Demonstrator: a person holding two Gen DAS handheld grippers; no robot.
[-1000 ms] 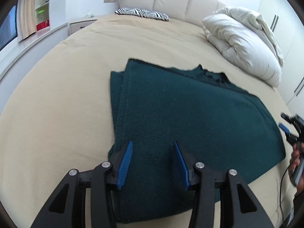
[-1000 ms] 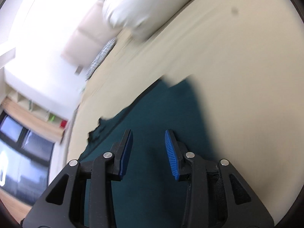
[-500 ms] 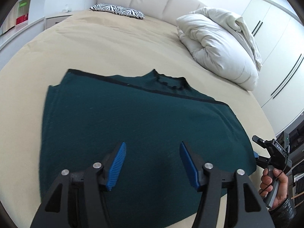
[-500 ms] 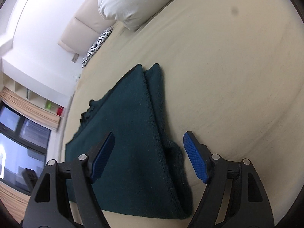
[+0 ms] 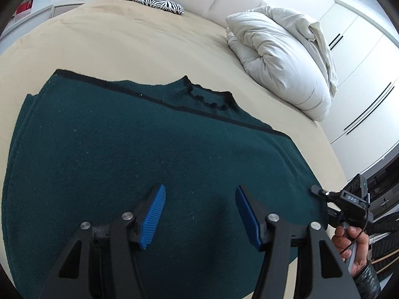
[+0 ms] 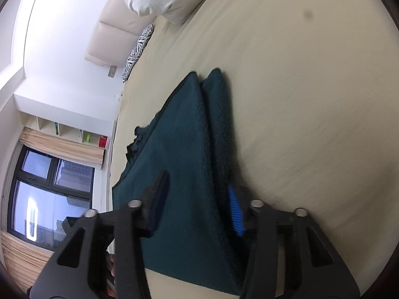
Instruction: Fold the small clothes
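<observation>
A dark green knitted sweater (image 5: 139, 154) lies folded on the beige bed, collar (image 5: 204, 98) toward the headboard. My left gripper (image 5: 199, 214) is open and empty, hovering over the sweater's near edge. My right gripper (image 6: 197, 206) is open, its jaws straddling the sweater's right folded edge (image 6: 217, 134); the cloth lies between the blue pads (image 6: 235, 211). The right gripper also shows at the sweater's right corner in the left wrist view (image 5: 341, 204), held by a hand.
A white rolled duvet (image 5: 281, 52) lies at the back right of the bed. A zebra-print pillow (image 5: 149, 0) sits by the padded headboard. Wardrobe doors (image 5: 361, 79) stand on the right. A window and shelves (image 6: 49, 174) are on the left side.
My left gripper has moved right along the sweater's near edge toward its middle. My right gripper opened wide, then came down onto the sweater's right edge, with cloth now between its jaws.
</observation>
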